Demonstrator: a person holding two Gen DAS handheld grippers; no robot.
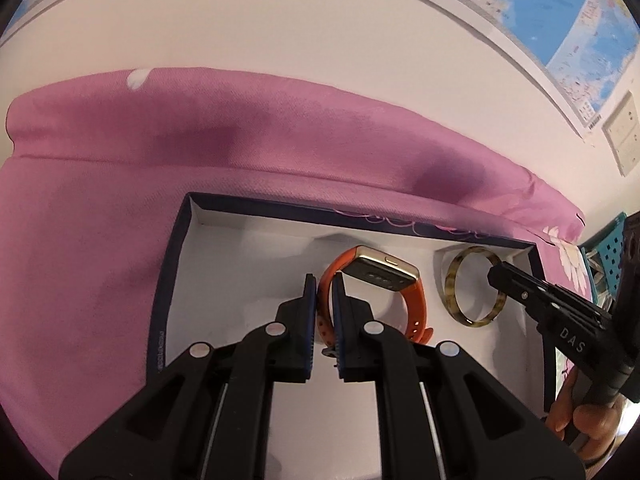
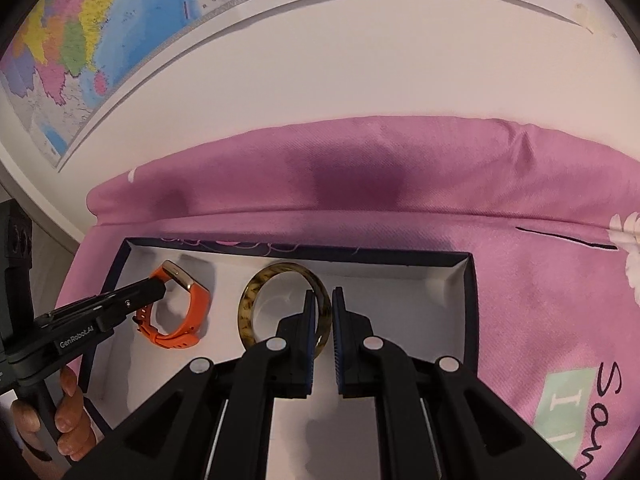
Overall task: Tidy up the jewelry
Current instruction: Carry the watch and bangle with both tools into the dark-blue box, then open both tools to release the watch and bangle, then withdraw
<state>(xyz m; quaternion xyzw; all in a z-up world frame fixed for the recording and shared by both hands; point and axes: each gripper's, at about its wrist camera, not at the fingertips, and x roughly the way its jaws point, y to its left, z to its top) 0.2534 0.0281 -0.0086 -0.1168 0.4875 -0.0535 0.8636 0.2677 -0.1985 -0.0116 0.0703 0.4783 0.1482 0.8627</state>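
In the left wrist view, pink cloth (image 1: 100,220) fills the left and middle. At lower centre sits a dark-walled box (image 1: 168,264) with a white floor. The left gripper (image 1: 325,284) is closed narrow on the orange strap of a watch (image 1: 384,276) inside the box. To its right a mottled bangle (image 1: 454,284) stands on edge, pinched at its right rim by the right gripper (image 1: 496,278). A hand (image 1: 580,420) shows at lower right. A map (image 1: 580,20) hangs at upper right.
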